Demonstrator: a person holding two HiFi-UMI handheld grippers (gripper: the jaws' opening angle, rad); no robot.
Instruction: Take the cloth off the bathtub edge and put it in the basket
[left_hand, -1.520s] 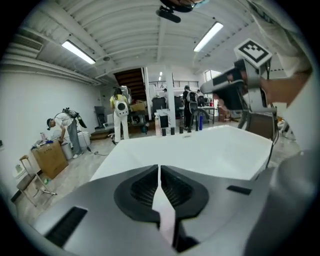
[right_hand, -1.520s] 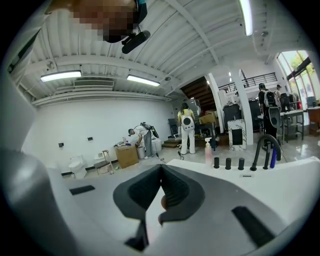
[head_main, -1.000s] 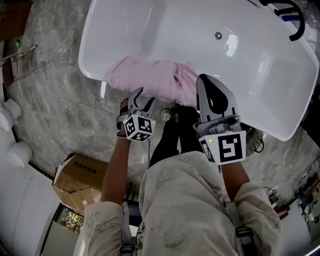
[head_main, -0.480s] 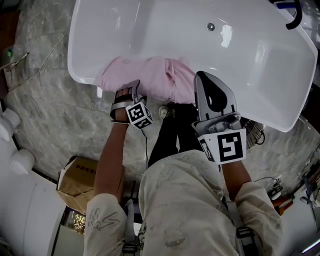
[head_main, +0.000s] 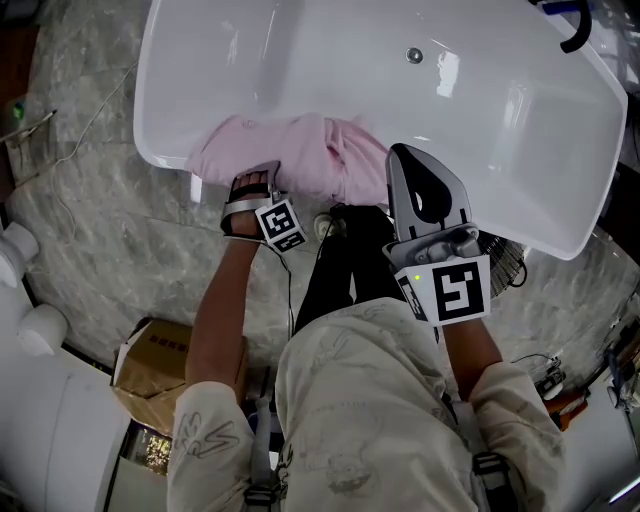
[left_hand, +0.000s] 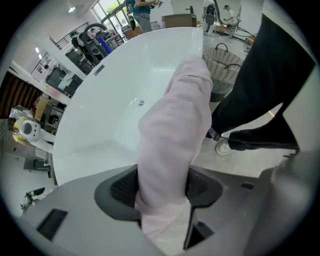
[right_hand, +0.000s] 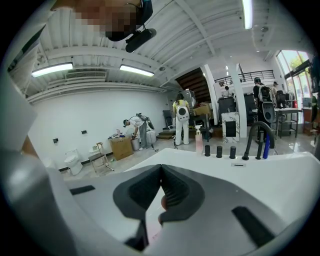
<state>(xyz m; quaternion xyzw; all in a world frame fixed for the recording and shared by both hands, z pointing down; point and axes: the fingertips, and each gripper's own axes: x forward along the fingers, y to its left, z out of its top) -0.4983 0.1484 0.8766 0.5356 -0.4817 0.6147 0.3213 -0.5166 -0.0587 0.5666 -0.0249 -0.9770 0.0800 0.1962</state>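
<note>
Pink cloth (head_main: 300, 150) on the bathtub (head_main: 450, 150) edge is now pinched: our left hand-held gripper (left_hand: 162, 187) dropped onto it, its jaws just closing. We judge the lift toward the basket (left_hand: 222, 62) comes next; our right hand-held gripper (right_hand: 161, 187) stays closed and empty.

Beyond jaws of right gripper (right_hand: 160, 175): white wall (right_hand: 90, 120), tube lights (right_hand: 52, 69) overhead, toilet (right_hand: 71, 161) far left, bright windows (right_hand: 300, 62) far right. Grey marbled floor (head_main: 110, 230) underfoot.

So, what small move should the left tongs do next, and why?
Probably lift straight up. The left tongs have just been closing and their pads now press the pink cloth, which drapes over the bathtub edge, so raising should pull it free.
</note>
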